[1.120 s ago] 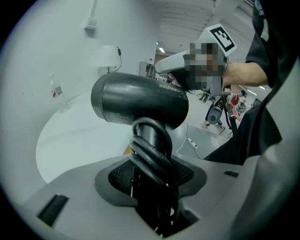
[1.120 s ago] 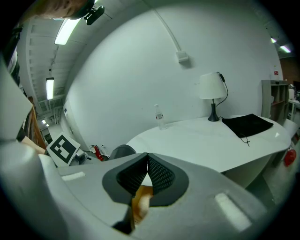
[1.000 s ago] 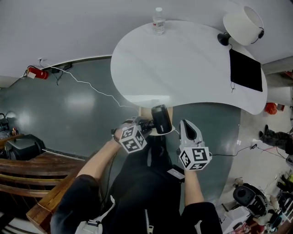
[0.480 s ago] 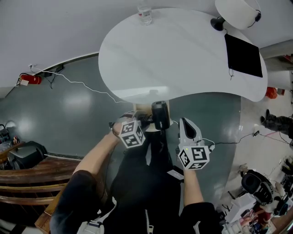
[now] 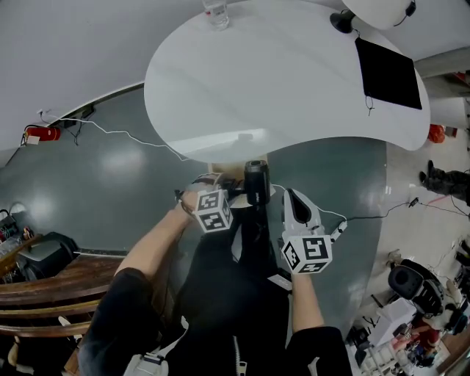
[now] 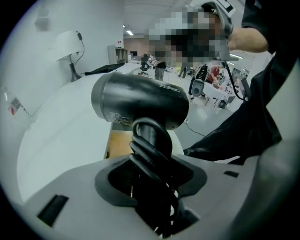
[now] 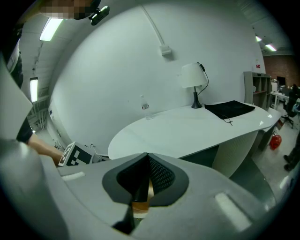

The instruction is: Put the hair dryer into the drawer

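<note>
**Hair dryer carried in the left gripper before the counter's near edge**

The hair dryer [image 5: 256,183] is hanging in the air just short of the near edge of the white counter [image 5: 279,81], above the grey floor [image 5: 110,183] and in front of the person's body. In the head view its black barrel is lying with the long axis running away from the person, toward the counter's near edge. Which end is the nozzle cannot be told. In the left gripper view the barrel [image 6: 140,103] is sitting crosswise to the jaws, while the handle is running down from it into the gripper, so the handle's axis is lying along the jaws.

The left gripper [image 5: 239,193] is grasping the hair dryer by this handle. Its jaws are standing partly apart, clamped on either side of the handle and of the black cord [image 6: 149,152] that is wound round it.

The right gripper [image 5: 291,196] is hovering just beside the hair dryer, on its right, without touching it. In the right gripper view its jaws [image 7: 147,160] are pressing together at the tips, clenched on nothing.

A tan wooden piece [image 5: 222,171] is showing under the counter's near edge, just beyond the left gripper. A water bottle [image 5: 215,13] is standing at the counter's far edge, and a black mat [image 5: 388,72] is lying near its right end.
</note>
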`<action>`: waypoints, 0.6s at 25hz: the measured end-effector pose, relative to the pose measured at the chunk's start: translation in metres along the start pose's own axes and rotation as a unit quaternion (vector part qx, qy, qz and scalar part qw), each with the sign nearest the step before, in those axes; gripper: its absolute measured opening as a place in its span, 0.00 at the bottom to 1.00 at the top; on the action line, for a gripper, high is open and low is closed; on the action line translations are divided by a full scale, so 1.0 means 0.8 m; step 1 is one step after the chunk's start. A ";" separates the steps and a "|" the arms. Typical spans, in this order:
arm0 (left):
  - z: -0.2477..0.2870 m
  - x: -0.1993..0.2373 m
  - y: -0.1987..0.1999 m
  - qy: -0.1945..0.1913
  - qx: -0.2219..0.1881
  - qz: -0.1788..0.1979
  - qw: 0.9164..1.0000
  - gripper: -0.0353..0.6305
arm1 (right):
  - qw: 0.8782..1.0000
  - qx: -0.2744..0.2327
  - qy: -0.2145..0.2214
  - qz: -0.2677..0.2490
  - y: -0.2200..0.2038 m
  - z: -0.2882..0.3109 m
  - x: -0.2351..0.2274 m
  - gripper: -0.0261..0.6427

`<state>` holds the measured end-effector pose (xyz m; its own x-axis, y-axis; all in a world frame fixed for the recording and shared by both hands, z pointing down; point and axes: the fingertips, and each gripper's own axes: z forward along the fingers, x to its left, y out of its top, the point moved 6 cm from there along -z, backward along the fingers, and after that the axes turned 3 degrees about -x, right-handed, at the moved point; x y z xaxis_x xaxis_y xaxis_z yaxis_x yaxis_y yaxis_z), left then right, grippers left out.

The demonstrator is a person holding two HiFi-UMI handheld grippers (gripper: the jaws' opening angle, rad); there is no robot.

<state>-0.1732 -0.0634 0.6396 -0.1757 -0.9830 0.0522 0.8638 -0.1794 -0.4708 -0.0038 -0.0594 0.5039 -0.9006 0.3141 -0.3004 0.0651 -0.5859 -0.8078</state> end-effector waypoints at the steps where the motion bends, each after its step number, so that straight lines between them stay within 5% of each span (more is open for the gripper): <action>1: 0.004 0.000 -0.001 -0.003 0.003 0.004 1.000 0.35 | 1.000 0.001 -0.001 0.001 -0.002 0.001 0.001 0.05; 15: 0.066 0.006 -0.023 -0.029 0.037 0.021 0.999 0.35 | 0.999 0.013 -0.027 0.016 -0.022 0.001 -0.012 0.05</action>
<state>-0.1646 -0.0667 0.6951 -0.1135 -0.9899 0.0854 0.9024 -0.1387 -0.4079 0.0030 -0.0527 0.5212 -0.9204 0.2541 -0.2973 0.0838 -0.6144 -0.7845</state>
